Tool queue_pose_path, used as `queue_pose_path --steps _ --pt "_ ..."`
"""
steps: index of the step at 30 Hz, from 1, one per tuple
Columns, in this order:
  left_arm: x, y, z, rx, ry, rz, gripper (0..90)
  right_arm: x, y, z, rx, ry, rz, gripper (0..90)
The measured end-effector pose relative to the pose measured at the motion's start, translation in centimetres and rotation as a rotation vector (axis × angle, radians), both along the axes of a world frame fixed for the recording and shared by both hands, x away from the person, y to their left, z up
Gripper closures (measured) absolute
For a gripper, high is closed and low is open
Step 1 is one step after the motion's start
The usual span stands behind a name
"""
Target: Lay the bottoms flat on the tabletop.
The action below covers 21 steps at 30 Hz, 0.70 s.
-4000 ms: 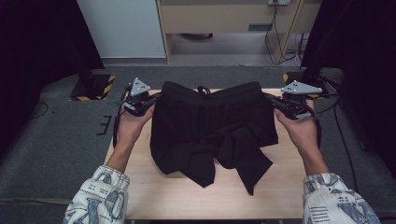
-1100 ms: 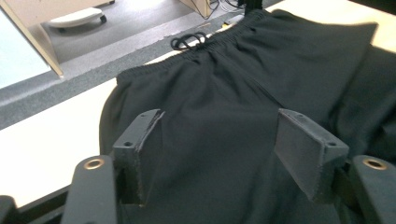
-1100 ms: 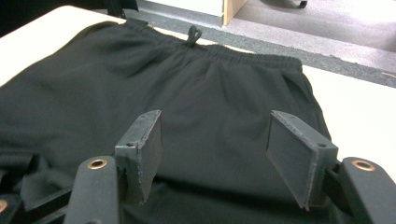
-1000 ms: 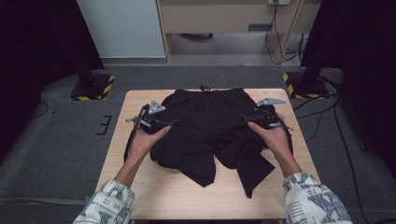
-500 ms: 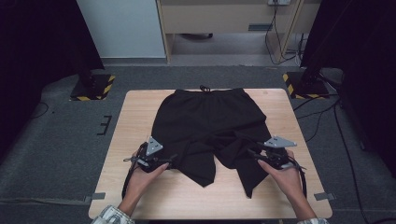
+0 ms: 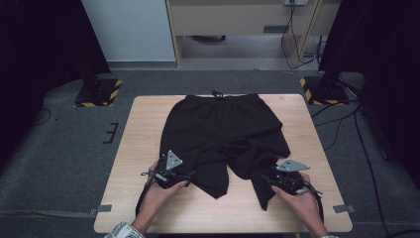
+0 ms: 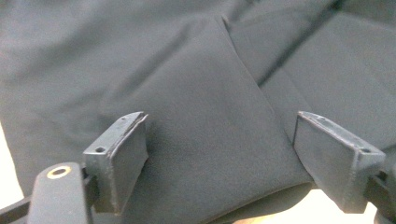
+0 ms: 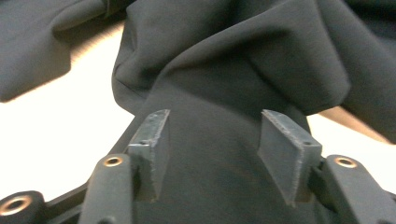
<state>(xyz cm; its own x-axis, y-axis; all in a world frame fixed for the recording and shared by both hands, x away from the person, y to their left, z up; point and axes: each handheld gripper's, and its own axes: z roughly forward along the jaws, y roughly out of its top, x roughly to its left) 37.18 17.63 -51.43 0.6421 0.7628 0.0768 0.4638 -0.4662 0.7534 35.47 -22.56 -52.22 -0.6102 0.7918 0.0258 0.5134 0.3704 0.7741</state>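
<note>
A pale wooden bench carries a pair of black shorts spread flat. No brand, label or writing can be read on anything here. The shorts are plain, matte black cloth, with the waistband and its drawstring knot on the side far from the person. The two legs point toward the person: the left leg lies fairly smooth, and the right leg is twisted and bunched into folds.

The left hand-held gripper sits at the hem of the left leg, low on the bench. In the left gripper view its jaws stand wide and have just been opening. The smooth cloth lies between them, but the pads are not pressing on it. The hem's edge runs just in front of the jaws.

The right hand-held gripper sits at the hem of the right leg. In the right gripper view its jaws stand about half apart and have just been opening. A rumpled ridge of cloth rises between them, clear of both pads.
</note>
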Motion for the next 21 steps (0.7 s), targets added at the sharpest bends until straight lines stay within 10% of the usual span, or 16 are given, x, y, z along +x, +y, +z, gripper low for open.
queue_pose_path --steps 9,17,21 --pt "1.9 -0.4 0.7 0.094 0.026 -0.037 78.7 -1.0 -0.5 -0.9 -0.04 0.046 0.022 50.8" --pt "3.9 1.4 3.0 -0.048 -0.11 0.067 83.6 -2.8 -2.0 -1.0 -0.019 0.039 0.026 70.4" --pt "5.9 2.5 3.2 -0.04 -0.165 0.134 84.2 -4.0 -3.0 -1.0 -0.011 0.041 0.004 73.9"
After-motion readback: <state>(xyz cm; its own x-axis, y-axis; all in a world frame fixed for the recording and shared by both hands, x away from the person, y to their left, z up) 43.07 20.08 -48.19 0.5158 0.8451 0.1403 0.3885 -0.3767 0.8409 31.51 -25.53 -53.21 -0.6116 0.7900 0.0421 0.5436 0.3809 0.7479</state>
